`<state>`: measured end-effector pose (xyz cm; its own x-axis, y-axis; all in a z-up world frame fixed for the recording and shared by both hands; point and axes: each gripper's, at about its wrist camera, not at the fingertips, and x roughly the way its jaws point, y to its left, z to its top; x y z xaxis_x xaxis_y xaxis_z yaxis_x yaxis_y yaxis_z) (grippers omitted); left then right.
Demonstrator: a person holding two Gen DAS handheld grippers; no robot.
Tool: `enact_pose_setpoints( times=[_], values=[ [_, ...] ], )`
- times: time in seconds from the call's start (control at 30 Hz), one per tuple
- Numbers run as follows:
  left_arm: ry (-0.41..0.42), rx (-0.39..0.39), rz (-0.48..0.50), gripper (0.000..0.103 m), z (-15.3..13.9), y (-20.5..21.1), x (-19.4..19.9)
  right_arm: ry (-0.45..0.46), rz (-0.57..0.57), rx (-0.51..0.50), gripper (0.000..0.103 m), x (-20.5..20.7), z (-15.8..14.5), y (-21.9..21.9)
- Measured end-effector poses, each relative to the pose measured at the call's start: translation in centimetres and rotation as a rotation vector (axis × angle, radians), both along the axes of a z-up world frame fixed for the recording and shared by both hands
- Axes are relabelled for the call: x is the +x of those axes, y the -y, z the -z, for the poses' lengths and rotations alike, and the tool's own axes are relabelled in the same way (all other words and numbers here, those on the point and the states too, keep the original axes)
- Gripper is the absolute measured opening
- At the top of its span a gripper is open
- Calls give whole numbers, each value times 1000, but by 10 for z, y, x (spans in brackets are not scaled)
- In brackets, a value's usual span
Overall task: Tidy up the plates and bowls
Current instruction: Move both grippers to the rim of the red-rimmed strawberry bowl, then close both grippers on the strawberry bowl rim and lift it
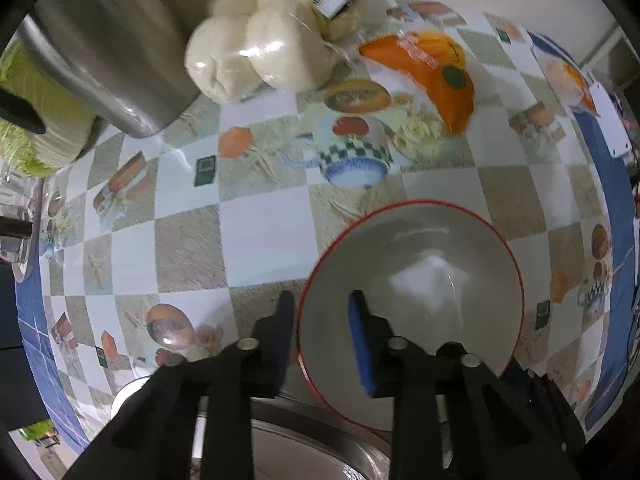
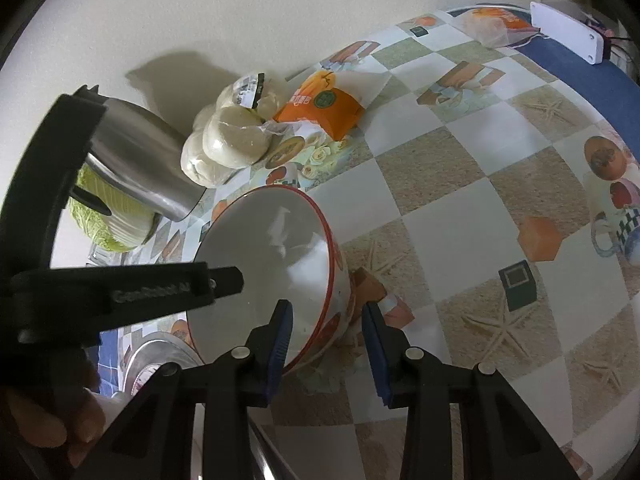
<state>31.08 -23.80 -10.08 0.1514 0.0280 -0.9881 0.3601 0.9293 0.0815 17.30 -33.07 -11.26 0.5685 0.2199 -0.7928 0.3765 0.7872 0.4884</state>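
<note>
A white bowl with a red rim [image 1: 416, 280] hangs tilted above the patterned tablecloth. My left gripper [image 1: 320, 344] straddles its near rim, one finger outside and one inside, and appears shut on it. In the right wrist view the same bowl [image 2: 264, 272] is tilted, with the left gripper's black body reaching in from the left. My right gripper [image 2: 326, 344] is open around the bowl's right rim and outer wall, with gaps on both sides. A steel plate or pan rim [image 1: 320, 452] lies below the left gripper.
A steel pot [image 1: 108, 48], a cabbage [image 1: 44, 120], a bag of white buns [image 1: 260, 40] and an orange packet [image 1: 436, 72] stand along the far wall. A white box [image 2: 568, 32] lies at the far right. The checkered tablecloth [image 2: 460, 216] spreads to the right.
</note>
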Motion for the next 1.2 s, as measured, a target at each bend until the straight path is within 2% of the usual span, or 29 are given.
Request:
enact_pose_setpoints(
  times=[0.17, 0.53, 0.7, 0.9, 1.2],
  values=[
    [-15, 5, 26, 24, -1, 6, -6, 1, 6, 3, 32, -3, -2, 4],
    [-67, -38, 78, 24, 3, 33, -43, -32, 72, 4, 32, -25, -4, 34],
    [-113, -79, 78, 23, 13, 42, -65, -63, 95, 11, 32, -40, -1, 46],
    [-119, -133, 77, 21, 15, 51, -90, -107, 116, 12, 32, -55, 1, 54],
    [-61, -256, 75, 16, 13, 42, -128, -112, 128, 45, 28, -77, 7, 58]
  ],
)
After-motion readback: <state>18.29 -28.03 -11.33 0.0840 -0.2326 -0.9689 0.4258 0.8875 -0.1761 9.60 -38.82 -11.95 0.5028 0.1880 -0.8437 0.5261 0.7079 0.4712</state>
